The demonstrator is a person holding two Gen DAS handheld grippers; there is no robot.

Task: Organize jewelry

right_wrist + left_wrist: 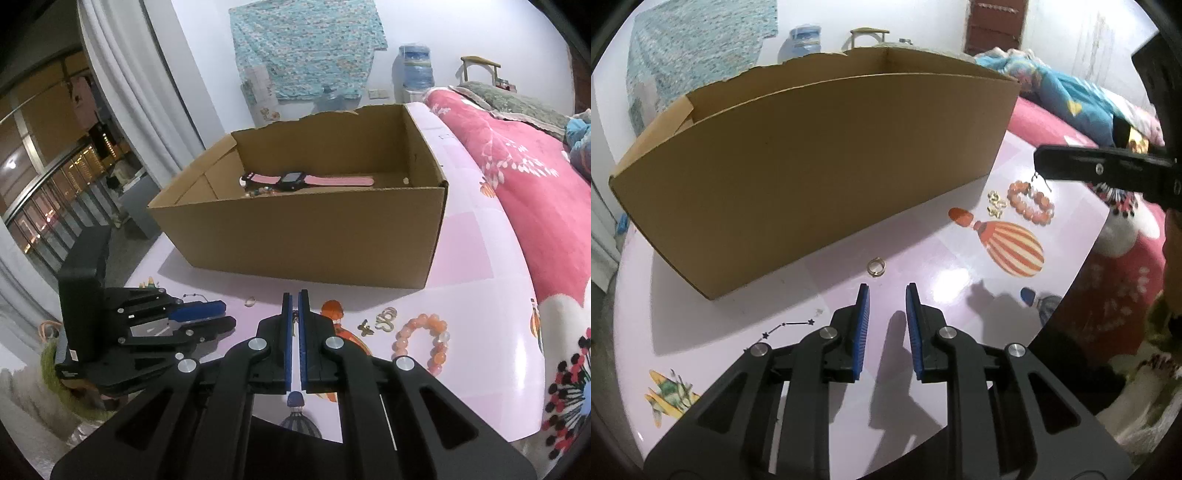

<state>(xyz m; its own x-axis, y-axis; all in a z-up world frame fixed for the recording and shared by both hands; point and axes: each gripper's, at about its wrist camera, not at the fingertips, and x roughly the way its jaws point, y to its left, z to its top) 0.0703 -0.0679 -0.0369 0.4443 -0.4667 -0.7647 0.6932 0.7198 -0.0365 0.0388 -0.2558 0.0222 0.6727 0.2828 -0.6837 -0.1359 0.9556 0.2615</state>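
My left gripper [886, 291] hovers low over the pink table, open, with nothing between its blue pads. A small gold ring [876, 266] lies on the table just beyond its tips, close to the cardboard box [812, 155]. Off to the right lie an orange bead bracelet [1030, 201] and gold earrings [995, 203]. My right gripper [294, 293] is shut on a thin dark dangling piece of jewelry [294, 322]. In the right wrist view the box [303, 240] holds a pink watch [306, 181] and some beads [262, 191]. The ring [250, 301], bracelet [421, 343] and earrings [384, 319] lie in front of the box.
The table [923, 254] carries printed balloon and plane pictures. A bed with a pink blanket [524, 192] runs along its right side. A window and white curtains [122, 92] stand to the left. My left gripper [199, 314] shows at the left of the right wrist view.
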